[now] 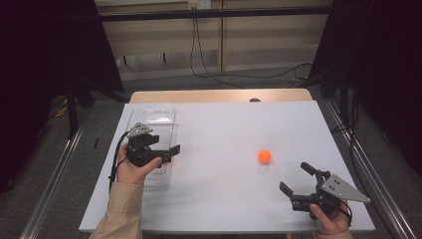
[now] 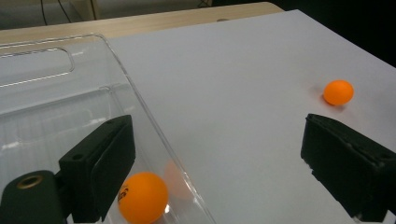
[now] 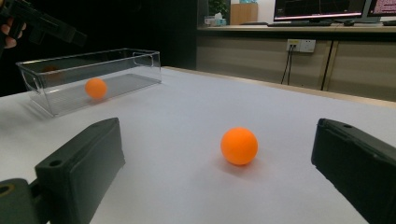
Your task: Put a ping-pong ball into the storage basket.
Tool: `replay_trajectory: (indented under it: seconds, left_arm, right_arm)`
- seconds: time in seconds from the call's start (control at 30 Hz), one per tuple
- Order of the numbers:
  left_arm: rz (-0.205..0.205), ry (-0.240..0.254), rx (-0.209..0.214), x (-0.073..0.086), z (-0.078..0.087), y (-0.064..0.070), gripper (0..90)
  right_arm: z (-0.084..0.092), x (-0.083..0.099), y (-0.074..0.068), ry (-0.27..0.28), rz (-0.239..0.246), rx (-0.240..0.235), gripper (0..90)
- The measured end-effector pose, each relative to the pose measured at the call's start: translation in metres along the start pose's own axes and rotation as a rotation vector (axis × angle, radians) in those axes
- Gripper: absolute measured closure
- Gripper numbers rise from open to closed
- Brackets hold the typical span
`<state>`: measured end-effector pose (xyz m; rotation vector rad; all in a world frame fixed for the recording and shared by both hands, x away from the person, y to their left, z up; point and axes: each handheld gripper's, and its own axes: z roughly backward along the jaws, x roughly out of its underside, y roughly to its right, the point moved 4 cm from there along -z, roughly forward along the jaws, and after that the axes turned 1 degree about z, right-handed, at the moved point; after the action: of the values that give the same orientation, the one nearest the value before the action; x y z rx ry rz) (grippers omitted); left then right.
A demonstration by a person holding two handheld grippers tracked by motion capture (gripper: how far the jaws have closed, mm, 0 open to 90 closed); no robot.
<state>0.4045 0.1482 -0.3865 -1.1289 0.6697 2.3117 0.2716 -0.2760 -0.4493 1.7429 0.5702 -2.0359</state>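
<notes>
Jaws of the left tool (image 1: pixel 166 149) stand wide apart and grip nothing, hovering over the clear plastic rectangular bin (image 1: pixel 166 115); one small orange round ball (image 2: pixel 142 197) lies inside it, just below the left jaw. The right tool (image 1: pixel 295 178) is likewise released, empty, facing a second orange ball (image 1: pixel 264 156) on the white surface (image 1: pixel 224 129), near but apart. Balls show no long axis.
</notes>
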Motion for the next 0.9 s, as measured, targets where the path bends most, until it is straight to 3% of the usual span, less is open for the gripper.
replay_trajectory:
  seconds: [0.9]
  left_arm:
    - [-0.025, -0.009, 0.069, -0.003, -0.012, 0.025, 9.2]
  right_arm:
    - [-0.001, 0.0, 0.0, -0.001, -0.003, 0.003, 1.7]
